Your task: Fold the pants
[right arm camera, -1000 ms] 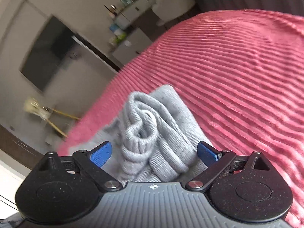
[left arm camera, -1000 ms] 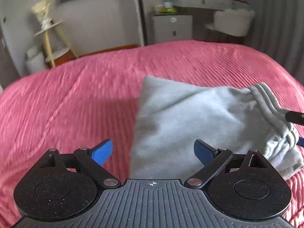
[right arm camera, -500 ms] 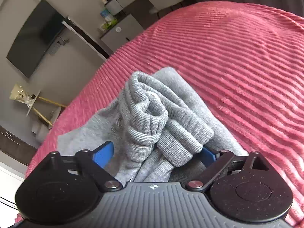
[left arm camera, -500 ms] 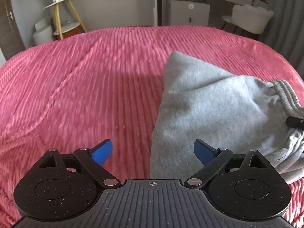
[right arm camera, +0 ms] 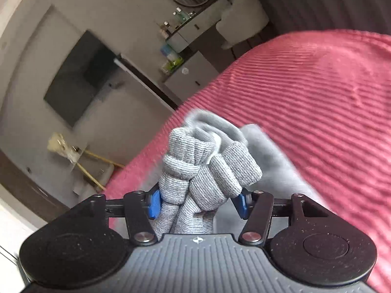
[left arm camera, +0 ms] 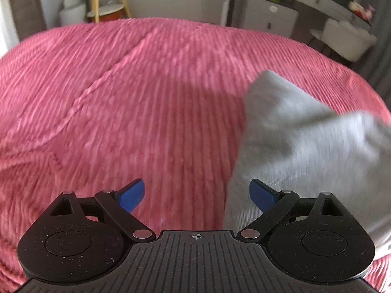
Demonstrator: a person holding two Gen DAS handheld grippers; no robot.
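Note:
Grey sweatpants lie bunched on a pink ribbed bedspread. In the right wrist view their ribbed hems are gathered into a thick wad between my fingers. My right gripper has its jaws closing on that wad, and both blue pads touch the knit. The wad stands raised off the bedspread. My left gripper is open over bare bedspread. The left edge of the pants runs just inside its right fingertip, and nothing is gripped there.
Beyond the far edge of the bed stand a yellow-legged side table, a white cabinet and a white chair. A dark screen hangs on the wall. Pink bedspread stretches wide to the left of the pants.
My right gripper's jaws have drawn in from wide open onto the ribbed wad, which now stands higher. My left gripper has slid leftward, so the pants sit further right in its view.

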